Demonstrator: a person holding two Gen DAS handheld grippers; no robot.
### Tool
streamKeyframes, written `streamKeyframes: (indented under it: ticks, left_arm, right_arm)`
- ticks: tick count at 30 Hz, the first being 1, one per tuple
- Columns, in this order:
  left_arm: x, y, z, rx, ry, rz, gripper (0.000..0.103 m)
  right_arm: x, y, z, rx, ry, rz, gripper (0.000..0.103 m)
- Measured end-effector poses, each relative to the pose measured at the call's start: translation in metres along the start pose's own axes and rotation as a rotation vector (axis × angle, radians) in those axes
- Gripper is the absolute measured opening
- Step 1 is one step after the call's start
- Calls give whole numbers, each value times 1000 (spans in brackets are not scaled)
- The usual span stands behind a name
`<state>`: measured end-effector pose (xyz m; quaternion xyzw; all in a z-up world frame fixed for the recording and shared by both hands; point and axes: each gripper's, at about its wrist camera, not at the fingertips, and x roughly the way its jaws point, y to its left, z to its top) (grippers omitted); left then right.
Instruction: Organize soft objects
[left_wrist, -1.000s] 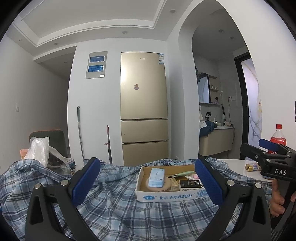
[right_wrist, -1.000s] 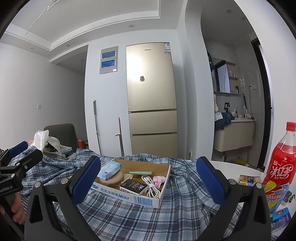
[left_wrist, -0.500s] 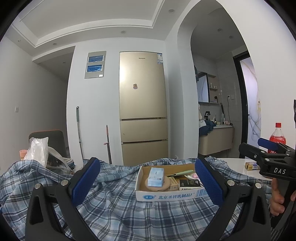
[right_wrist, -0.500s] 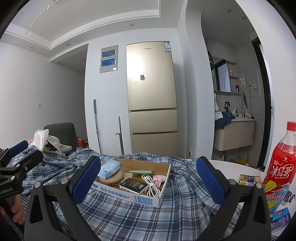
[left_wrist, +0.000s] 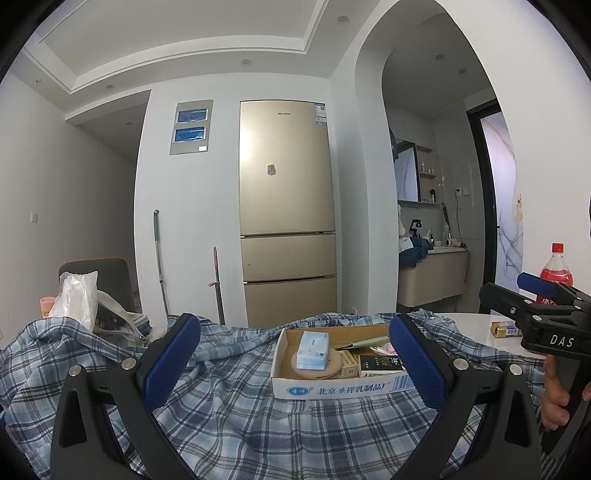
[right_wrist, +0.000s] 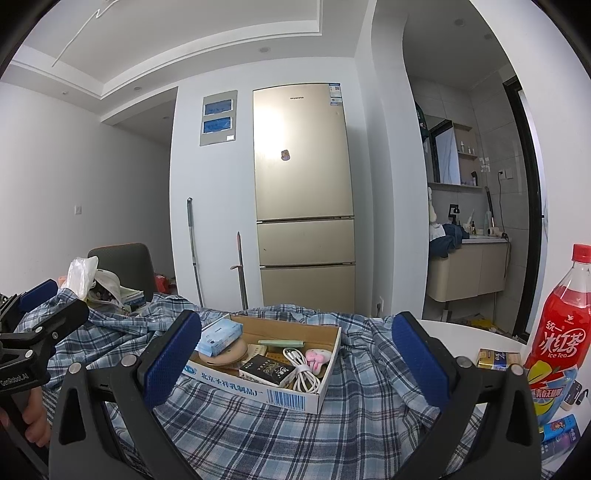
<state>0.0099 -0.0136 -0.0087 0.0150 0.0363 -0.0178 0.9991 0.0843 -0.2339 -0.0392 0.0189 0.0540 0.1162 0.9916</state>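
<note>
A blue-and-white plaid shirt (left_wrist: 258, 413) (right_wrist: 369, 369) lies rumpled over the white table. On it rests a shallow cardboard box (left_wrist: 343, 386) (right_wrist: 258, 389) holding a blue tissue pack (left_wrist: 313, 349) (right_wrist: 219, 334), a white cable (right_wrist: 301, 367), a pink soft item (right_wrist: 317, 356) and small cartons. My left gripper (left_wrist: 293, 363) hovers open above the shirt, with the box seen between its blue pads. My right gripper (right_wrist: 295, 363) is open too, hanging over the box's near side. Neither holds anything.
A red ice tea bottle (right_wrist: 561, 332) (left_wrist: 556, 273) stands at the table's right, with a small gold pack (right_wrist: 496, 360) and colourful packets beside it. A white plastic bag (left_wrist: 75, 295) sits by a grey chair (left_wrist: 107, 277) at the left. A gold fridge (left_wrist: 288, 210) stands behind.
Both views have shifted only slightly; the box sits a touch lower and left in the right wrist view. Both grippers stay open and empty.
</note>
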Motion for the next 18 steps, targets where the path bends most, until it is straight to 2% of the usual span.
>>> streamKeyframes:
  ticks: [18]
  left_arm:
    - [1,0,-1,0,5,5,103]
  right_arm:
    - [0,0,0,0,-1,0,103]
